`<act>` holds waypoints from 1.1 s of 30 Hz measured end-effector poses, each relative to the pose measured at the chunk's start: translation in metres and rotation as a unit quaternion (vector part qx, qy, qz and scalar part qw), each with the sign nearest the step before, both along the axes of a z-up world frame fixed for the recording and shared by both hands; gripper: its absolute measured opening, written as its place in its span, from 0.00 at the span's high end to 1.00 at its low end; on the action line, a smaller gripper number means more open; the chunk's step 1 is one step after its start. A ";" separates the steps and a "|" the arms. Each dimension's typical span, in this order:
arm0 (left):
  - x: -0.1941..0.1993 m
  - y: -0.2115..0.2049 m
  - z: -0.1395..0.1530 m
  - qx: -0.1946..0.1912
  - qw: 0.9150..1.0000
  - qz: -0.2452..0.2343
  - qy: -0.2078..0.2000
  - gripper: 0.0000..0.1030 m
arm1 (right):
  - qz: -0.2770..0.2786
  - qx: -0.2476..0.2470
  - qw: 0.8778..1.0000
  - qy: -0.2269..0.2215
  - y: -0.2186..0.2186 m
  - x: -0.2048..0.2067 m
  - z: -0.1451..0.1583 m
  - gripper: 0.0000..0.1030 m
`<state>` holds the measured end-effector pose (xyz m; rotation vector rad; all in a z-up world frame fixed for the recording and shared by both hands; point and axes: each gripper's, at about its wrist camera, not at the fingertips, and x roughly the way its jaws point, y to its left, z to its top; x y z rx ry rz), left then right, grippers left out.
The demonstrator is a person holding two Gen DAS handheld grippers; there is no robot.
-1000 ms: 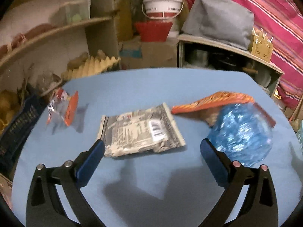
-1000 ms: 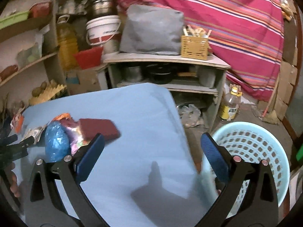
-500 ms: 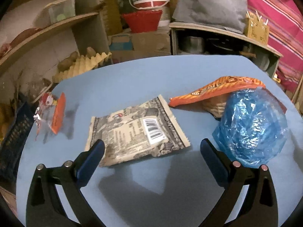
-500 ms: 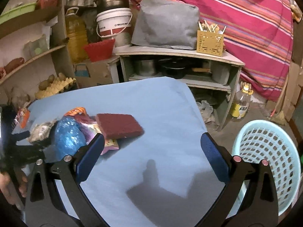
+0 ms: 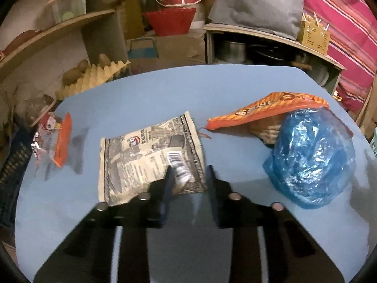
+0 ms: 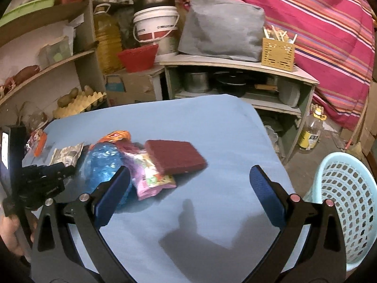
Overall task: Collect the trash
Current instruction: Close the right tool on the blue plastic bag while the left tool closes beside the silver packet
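A grey-and-cream snack wrapper [image 5: 146,160] lies flat on the blue table [image 5: 153,94]. My left gripper [image 5: 189,179] is closing its jaws on the wrapper's near right corner, which bunches up between the pads. To its right sit a crumpled blue plastic bag [image 5: 311,160] and an orange wrapper [image 5: 266,112]. A small clear wrapper with an orange strip [image 5: 54,139] lies at the far left. My right gripper [image 6: 188,188] hangs open over bare table, with a maroon scouring pad [image 6: 174,156] and a pink wrapper [image 6: 150,176] just beyond its left finger.
A pale blue perforated basket [image 6: 348,200] stands on the floor past the table's right edge. Shelves with a bucket [image 6: 153,28], pots and an egg tray [image 6: 80,103] crowd the far side. A hand [image 6: 9,233] holds the left gripper [image 6: 68,168].
The left jaws have swung from wide apart to pinching the wrapper's near corner. The right gripper has shifted left over the table, so the basket sits further right in its view.
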<state>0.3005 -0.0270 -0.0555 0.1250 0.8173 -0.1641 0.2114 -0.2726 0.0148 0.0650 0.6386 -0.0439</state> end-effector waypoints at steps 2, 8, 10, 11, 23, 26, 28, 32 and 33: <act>-0.001 0.008 0.002 -0.009 1.000 0.003 0.001 0.82 | 0.009 -0.008 1.000 0.003 0.011 0.003 -0.002 0.04; -0.006 0.040 0.014 -0.029 0.999 0.037 -0.006 0.88 | 0.036 -0.032 0.999 0.008 0.044 0.011 -0.008 0.04; -0.009 0.050 0.018 -0.031 0.998 0.045 -0.010 0.89 | 0.047 -0.038 0.998 0.010 0.057 0.014 -0.011 0.05; -0.011 0.053 0.020 -0.031 0.998 0.048 -0.012 0.94 | 0.051 -0.043 0.998 0.013 0.063 0.017 -0.013 0.05; -0.028 0.064 0.027 -0.002 0.998 0.054 -0.030 0.96 | 0.090 -0.050 0.992 0.067 0.103 0.040 -0.039 0.57; -0.029 0.066 0.028 -0.005 0.998 0.049 -0.034 0.96 | 0.097 -0.046 0.992 0.067 0.102 0.039 -0.041 0.69; -0.029 0.067 0.030 -0.009 0.998 0.047 -0.036 0.96 | 0.102 -0.042 0.992 0.065 0.100 0.037 -0.040 0.74; -0.029 0.069 0.031 -0.018 0.998 0.047 -0.037 0.96 | 0.108 -0.032 0.992 0.053 0.096 0.031 -0.032 0.78; -0.029 0.070 0.031 -0.020 0.998 0.048 -0.036 0.96 | 0.112 -0.025 0.992 0.049 0.095 0.029 -0.029 0.78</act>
